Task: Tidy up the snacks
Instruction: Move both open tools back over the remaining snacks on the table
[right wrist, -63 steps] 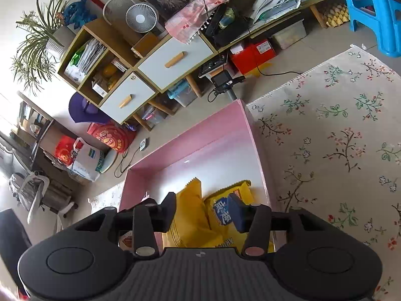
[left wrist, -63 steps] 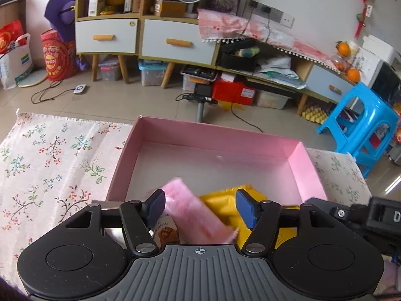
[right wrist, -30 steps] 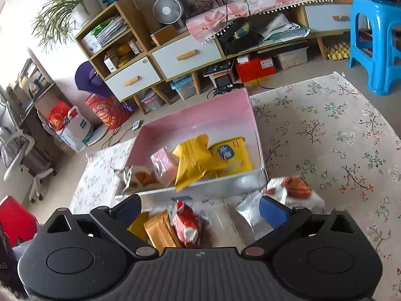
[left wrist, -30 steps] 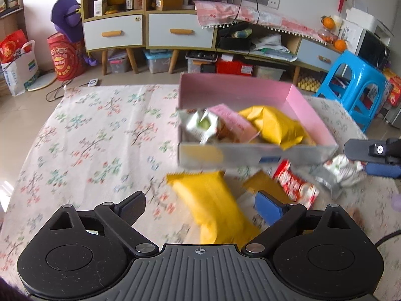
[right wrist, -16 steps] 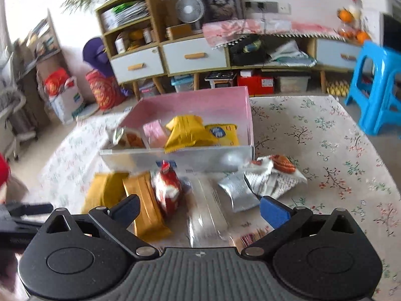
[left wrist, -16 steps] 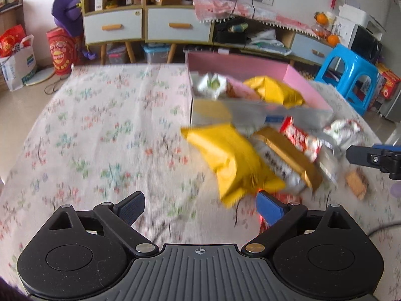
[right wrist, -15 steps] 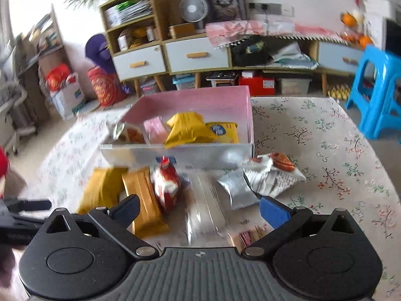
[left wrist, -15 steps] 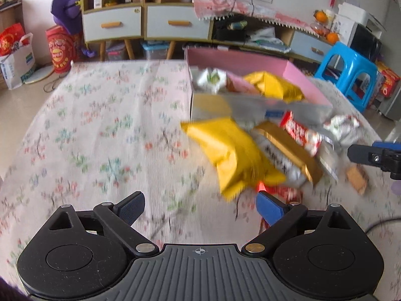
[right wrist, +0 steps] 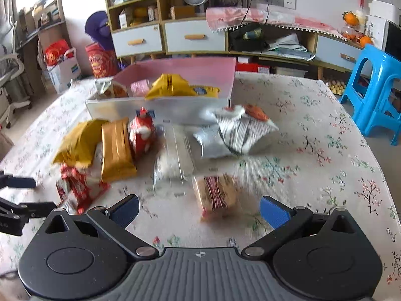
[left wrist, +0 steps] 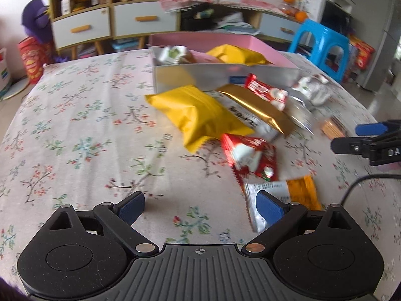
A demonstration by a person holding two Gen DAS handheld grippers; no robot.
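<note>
A pink-lined box [left wrist: 225,74] [right wrist: 163,110] sits on the floral table and holds several snack packs. Loose snacks lie in front of it: a yellow bag [left wrist: 198,113] [right wrist: 80,138], a gold pack [left wrist: 258,107] [right wrist: 116,148], red packs [left wrist: 250,155] [right wrist: 142,133], a clear pack [right wrist: 175,155], silver bags [right wrist: 235,130] and a cracker pack [right wrist: 215,193]. My left gripper [left wrist: 200,205] is open and empty above the cloth, its right finger over a white-and-orange pack [left wrist: 280,195]. My right gripper [right wrist: 199,208] is open and empty, just short of the cracker pack.
The table wears a floral cloth [left wrist: 75,125]. A blue stool [right wrist: 373,87] stands at the right, beyond the table edge. Cabinets and shelves [right wrist: 175,32] line the far wall. The right gripper shows at the right edge of the left wrist view [left wrist: 371,140].
Both grippers have pulled back from the box and opened wide. They have kept retreating and dropping low over the table, so more loose snacks now show in front of them.
</note>
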